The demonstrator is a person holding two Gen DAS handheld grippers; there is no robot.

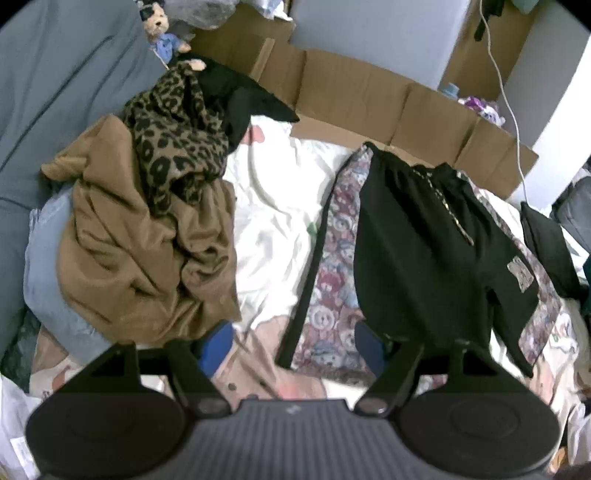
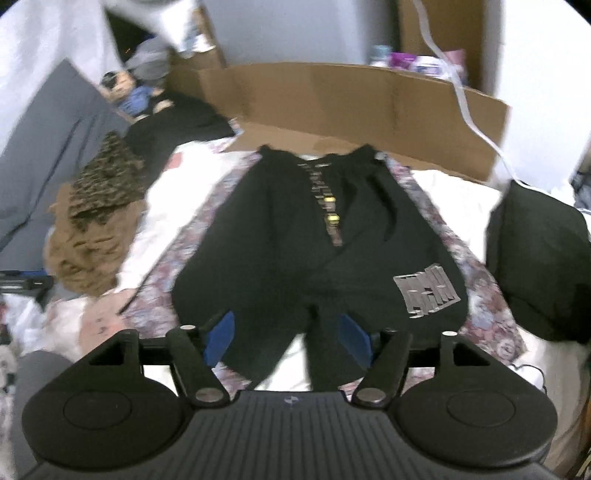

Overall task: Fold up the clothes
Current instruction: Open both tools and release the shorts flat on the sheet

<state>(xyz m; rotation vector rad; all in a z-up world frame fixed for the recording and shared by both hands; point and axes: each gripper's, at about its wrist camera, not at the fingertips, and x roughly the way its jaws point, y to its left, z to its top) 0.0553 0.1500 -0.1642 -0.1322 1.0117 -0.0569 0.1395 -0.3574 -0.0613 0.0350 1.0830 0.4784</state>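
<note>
Lying flat: black shorts [image 2: 314, 251] spread across the middle of the right wrist view, waistband toward the top, legs toward the bottom, on a bear-print cloth [image 1: 332, 258] over the bed's white sheet [image 1: 273, 206].
Shorts details: a patterned drawstring [image 2: 327, 206] runs down the front; a grey logo patch [image 2: 428, 290] sits on the leg at lower right.
Left tongs [image 1: 295, 347]: spread wide at the bottom of the left wrist view, blue pads [image 1: 218, 345] apart, nothing between them; the shorts lie right of centre there.
Right tongs [image 2: 288, 339]: spread, nothing pinched, above the shorts' leg ends.
Unfolded pile: brown garment [image 1: 140, 258] with a leopard-print piece [image 1: 173, 140] on top, left side of the left wrist view.
Background: cardboard [image 1: 369, 96] along the top; a teddy bear [image 1: 159, 29] at upper left; a black folded item [image 2: 539, 266] at right.
</note>
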